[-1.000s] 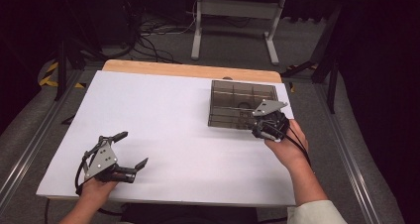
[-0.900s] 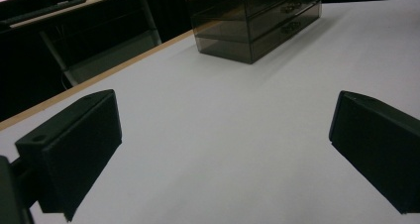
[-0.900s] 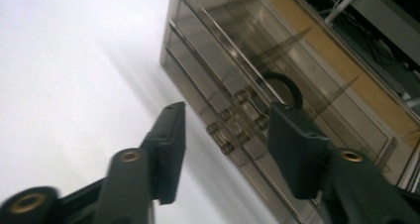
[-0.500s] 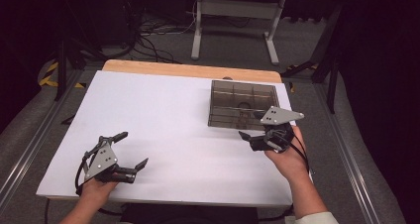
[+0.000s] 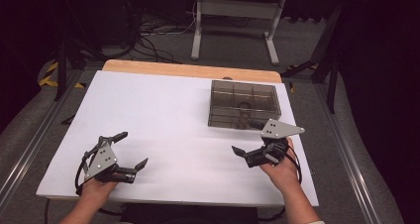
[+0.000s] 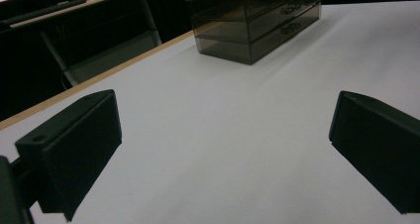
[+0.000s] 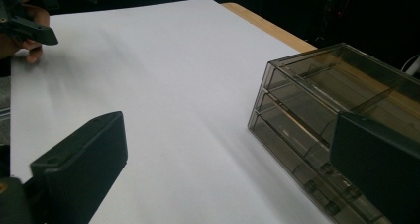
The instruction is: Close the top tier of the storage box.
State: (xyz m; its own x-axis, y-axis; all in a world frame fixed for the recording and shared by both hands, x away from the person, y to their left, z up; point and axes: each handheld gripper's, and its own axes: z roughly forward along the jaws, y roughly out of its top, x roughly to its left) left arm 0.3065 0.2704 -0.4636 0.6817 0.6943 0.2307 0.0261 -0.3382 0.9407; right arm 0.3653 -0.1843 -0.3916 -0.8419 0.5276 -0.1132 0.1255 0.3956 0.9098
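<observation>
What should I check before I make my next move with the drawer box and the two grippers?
1. Right gripper jaws open with nothing between them, having just been opening: ok.
2. Left gripper jaws open and empty: ok.
3. Drawer box upright on the table: ok.
4. Right gripper apart from the box, not touching: ok.
5. All front drawers shut: look pushed in from the right gripper view, but cannot tell for sure.
6. Anything inside the drawers: cannot tell.

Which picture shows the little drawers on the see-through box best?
The left gripper view: the smoky clear drawer box faces it, showing stacked drawers and handles. The right gripper view shows its corner, partly behind a jaw. The high view looks down on its top compartments.
</observation>
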